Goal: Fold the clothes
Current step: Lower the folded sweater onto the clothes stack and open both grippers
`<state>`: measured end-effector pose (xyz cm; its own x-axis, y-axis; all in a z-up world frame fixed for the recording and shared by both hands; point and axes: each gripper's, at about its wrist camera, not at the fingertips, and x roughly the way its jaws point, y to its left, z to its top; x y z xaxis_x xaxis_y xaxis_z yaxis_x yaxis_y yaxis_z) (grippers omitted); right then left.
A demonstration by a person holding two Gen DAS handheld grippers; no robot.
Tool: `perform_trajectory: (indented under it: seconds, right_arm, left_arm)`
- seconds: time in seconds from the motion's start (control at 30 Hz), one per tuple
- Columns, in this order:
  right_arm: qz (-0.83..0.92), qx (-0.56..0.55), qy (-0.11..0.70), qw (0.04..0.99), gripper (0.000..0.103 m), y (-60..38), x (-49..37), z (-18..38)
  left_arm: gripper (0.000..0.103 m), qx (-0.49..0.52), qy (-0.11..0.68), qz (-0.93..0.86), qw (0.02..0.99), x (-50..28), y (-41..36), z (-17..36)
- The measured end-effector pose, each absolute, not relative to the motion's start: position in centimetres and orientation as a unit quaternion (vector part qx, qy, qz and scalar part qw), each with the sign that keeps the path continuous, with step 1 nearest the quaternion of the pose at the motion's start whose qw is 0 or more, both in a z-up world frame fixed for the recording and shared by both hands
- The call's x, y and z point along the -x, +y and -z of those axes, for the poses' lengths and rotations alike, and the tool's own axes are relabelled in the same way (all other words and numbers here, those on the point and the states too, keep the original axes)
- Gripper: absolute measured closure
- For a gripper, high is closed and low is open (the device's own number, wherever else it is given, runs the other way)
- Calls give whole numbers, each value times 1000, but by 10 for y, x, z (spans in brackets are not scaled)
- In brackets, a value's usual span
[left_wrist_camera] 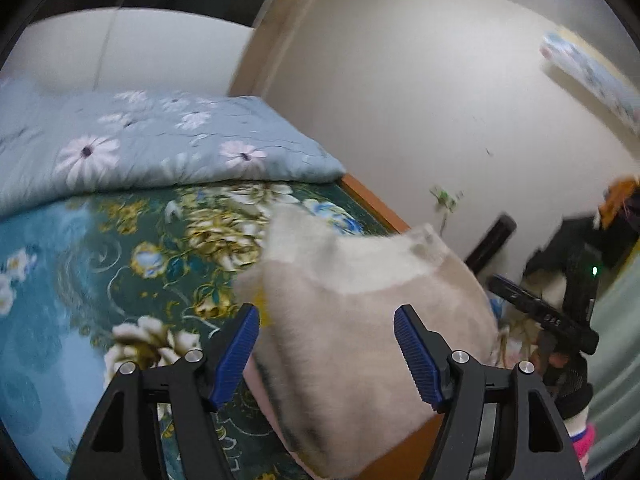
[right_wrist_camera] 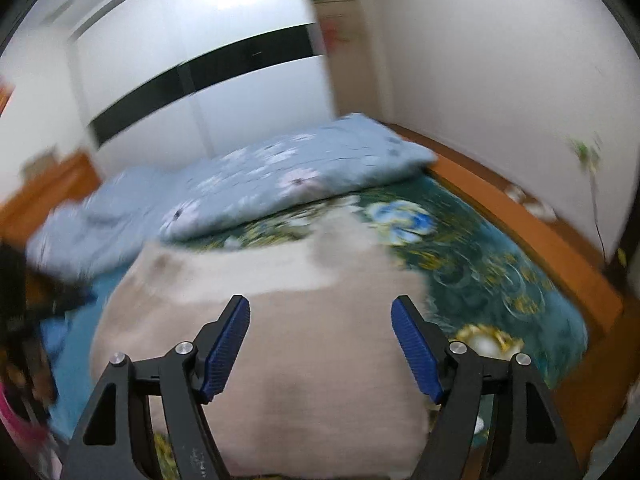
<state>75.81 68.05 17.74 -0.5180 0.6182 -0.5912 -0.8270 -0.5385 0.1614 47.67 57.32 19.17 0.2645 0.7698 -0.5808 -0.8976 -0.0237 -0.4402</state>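
Both grippers released above the beige garment (right_wrist_camera: pixel 304 344); right gripper (left_wrist_camera: pixel 560 332) only in left view.

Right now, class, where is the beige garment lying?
The beige garment lies on the dark flowered bedsheet, just ahead of both open grippers, with the folded pale blue quilt beyond it toward the wardrobe.

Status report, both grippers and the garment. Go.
Left gripper open, empty. Right gripper open, empty. Beige garment lies on floral bedsheet. Blue quilt beyond it, apart.
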Motion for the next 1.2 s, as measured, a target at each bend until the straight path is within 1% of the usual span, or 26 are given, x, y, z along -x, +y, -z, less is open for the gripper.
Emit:
perform_trajectory:
  seconds: [0.13,0.37,0.5,0.7,0.87,0.93,1.0,1.03,1.07,1.13,1.2]
  right_arm:
    - [-854,263,209,397,28,670,-723,-163]
    - [-832,305,199,418,28,667,-710,-139]
    - [-839,286,189,422,28,652,-716,-152]
    - [-852,254,164,427,28,621,-721,-172]
    - [-863,243,141,421,28,585,-710,-169]
    - [-866,239,143,415,24,574,-705,-164]
    - [-870,233,148,408,5,562,-701,-159]
    - [-872,230,150,406,1,556,-699,-155]
    - [-872,227,153,406,1,551,-697,-151]
    - [-869,228,158,409,1,546,-695,-144]
    - [-862,233,166,419,0,542,-692,-136]
  left_arm:
    - [29,366,110,-598,705,-495,577,-199]
    - [28,364,139,-599,699,-503,582,-184]
    - [27,381,138,-591,697,-503,581,-181]
    - [27,349,129,-617,694,-501,560,-200]
    - [21,326,137,-635,687,-503,537,-200]
    - [20,317,143,-643,683,-503,527,-198]
    - [17,311,145,-645,683,-501,517,-194]
    - [15,310,144,-646,683,-499,511,-192]
    - [9,311,144,-647,681,-497,507,-189]
    - [3,317,143,-648,678,-492,499,-183]
    - [2,324,142,-645,677,-488,493,-177]
